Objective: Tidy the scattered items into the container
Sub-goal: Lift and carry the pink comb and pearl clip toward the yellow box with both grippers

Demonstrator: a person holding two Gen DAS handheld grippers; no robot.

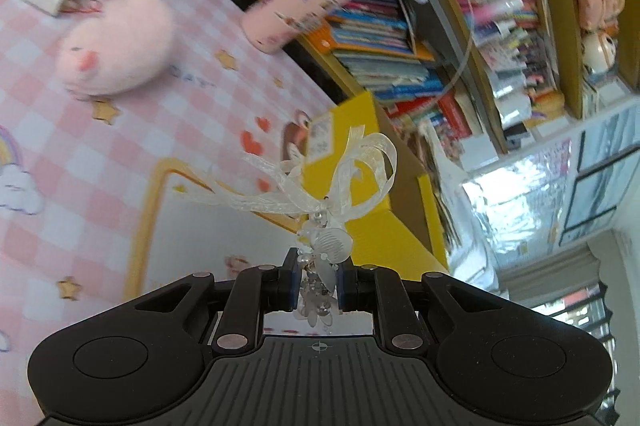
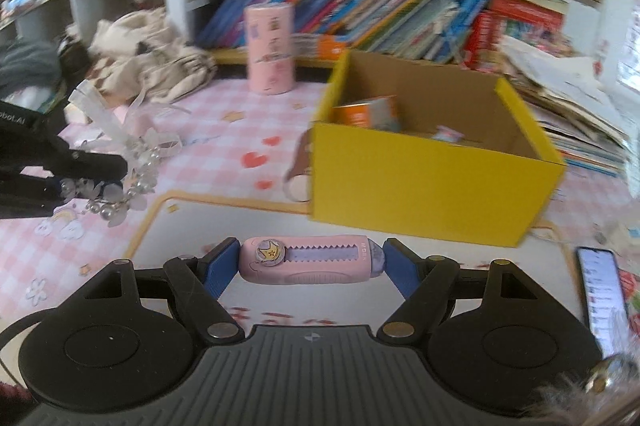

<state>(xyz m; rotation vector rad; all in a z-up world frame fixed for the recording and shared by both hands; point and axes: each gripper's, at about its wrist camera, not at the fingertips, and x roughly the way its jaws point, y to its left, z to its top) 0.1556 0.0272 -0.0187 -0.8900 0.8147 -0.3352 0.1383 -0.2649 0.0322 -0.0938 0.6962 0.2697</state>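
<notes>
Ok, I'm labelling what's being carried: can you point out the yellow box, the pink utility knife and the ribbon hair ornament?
yellow box (image 2: 432, 185): right wrist view, front wall.
pink utility knife (image 2: 310, 263): right wrist view, middle of its body, between the fingers.
ribbon hair ornament (image 1: 332, 246): left wrist view, clear shell piece above the fingers.

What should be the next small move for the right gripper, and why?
Probably carry the right gripper forward and up until it is over the open top of the yellow box, then release. Its fingers already clamp the pink utility knife by both ends, held above the mat, and the box stands just ahead, open, with space inside beside the orange carton.
</notes>
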